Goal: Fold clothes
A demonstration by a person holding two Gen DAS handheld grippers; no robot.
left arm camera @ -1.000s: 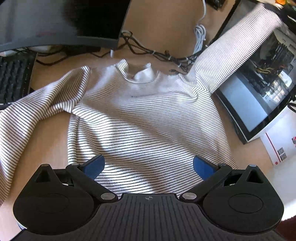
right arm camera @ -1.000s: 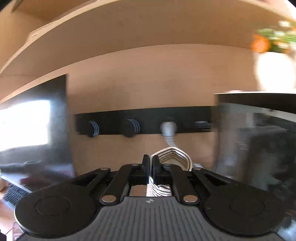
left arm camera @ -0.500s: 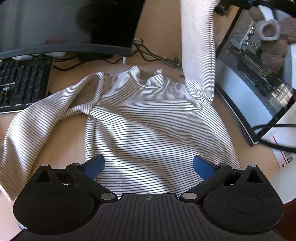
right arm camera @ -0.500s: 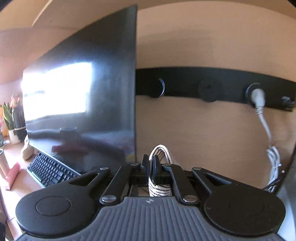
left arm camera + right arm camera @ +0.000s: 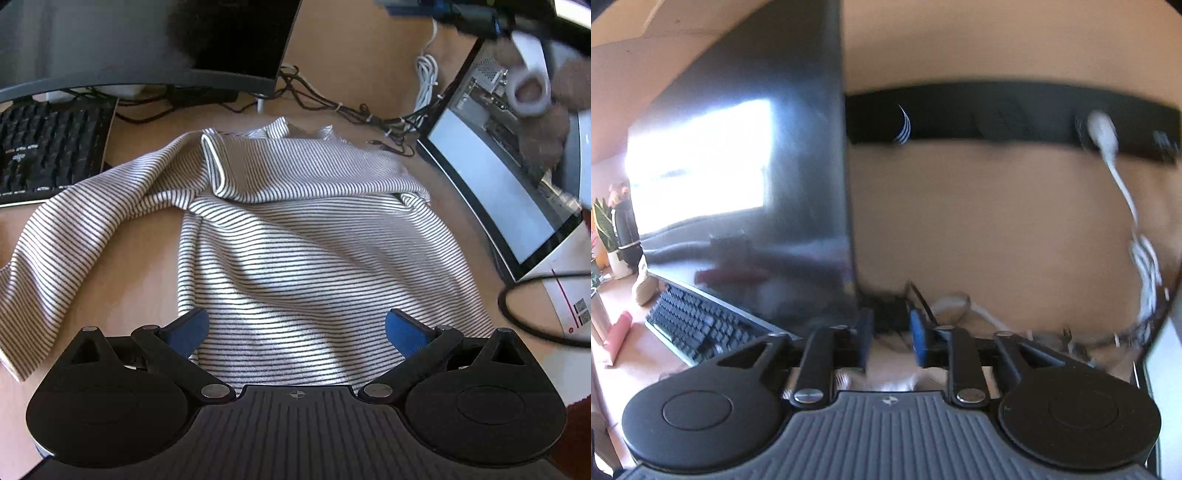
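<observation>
A white shirt with thin dark stripes (image 5: 295, 240) lies spread on the wooden desk. Its right sleeve (image 5: 306, 173) is folded across the chest, cuff near the left shoulder. Its left sleeve (image 5: 66, 236) stretches out toward the lower left. My left gripper (image 5: 295, 328) is open wide and empty, its blue pads over the shirt's lower body. My right gripper (image 5: 890, 339) is partly open and empty, held above the desk and facing the back wall. A pale bit of fabric (image 5: 894, 380) shows below its fingers, blurred.
A dark monitor (image 5: 147, 40) and black keyboard (image 5: 48, 144) stand at the back left. A tangle of cables (image 5: 351, 110) runs behind the collar. A glass-sided computer case (image 5: 509, 177) stands to the right. A black power strip (image 5: 1015, 114) is on the wall.
My right gripper carried the right sleeve up and over the shirt, then opened and let it go; the sleeve now lies across the chest. My left gripper stayed open over the hem.
</observation>
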